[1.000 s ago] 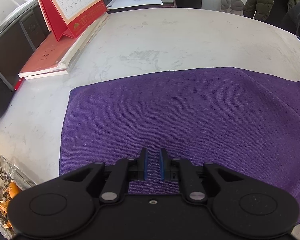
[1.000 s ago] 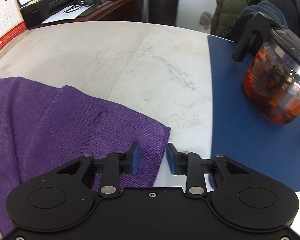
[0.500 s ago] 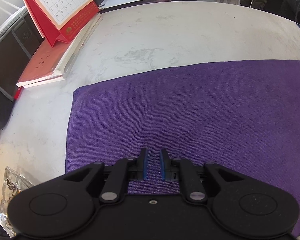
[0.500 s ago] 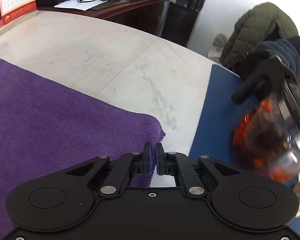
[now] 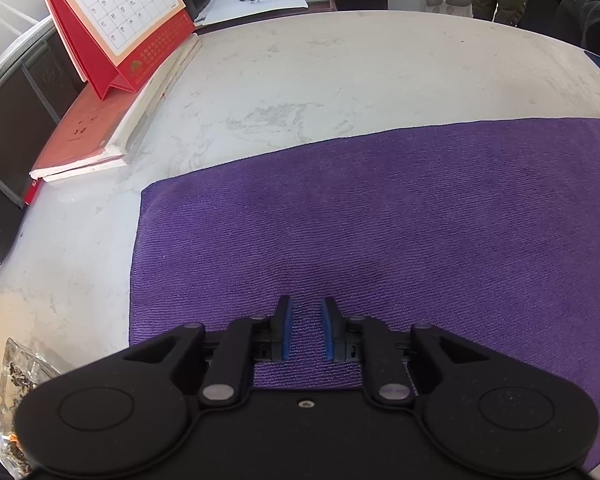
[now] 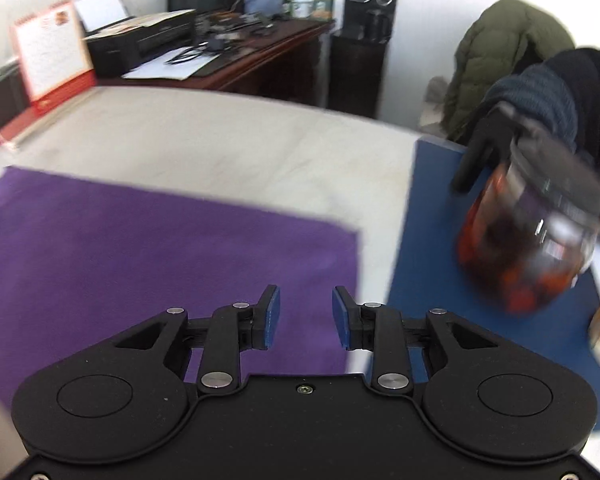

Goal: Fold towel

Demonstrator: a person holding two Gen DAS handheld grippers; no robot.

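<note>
A purple towel (image 5: 380, 220) lies flat on the white marble table (image 5: 320, 76). My left gripper (image 5: 305, 330) is low over the towel's near edge, its blue pads (image 5: 286, 330) a narrow gap apart with towel cloth showing between them. In the right wrist view the towel (image 6: 160, 248) lies flat, its right edge just ahead. My right gripper (image 6: 305, 316) is open and empty, raised above the towel's near right corner. This view is motion-blurred.
A red desk calendar (image 5: 116, 20) stands on a red book (image 5: 96, 128) at the far left. A glass teapot of amber tea (image 6: 528, 236) sits on a blue mat (image 6: 432, 264) right of the towel. A cluttered desk (image 6: 228, 52) stands beyond the table.
My right gripper was shut at the towel's right corner half a second ago; it has opened and lifted back, and the towel lies flat. My left gripper has barely moved.
</note>
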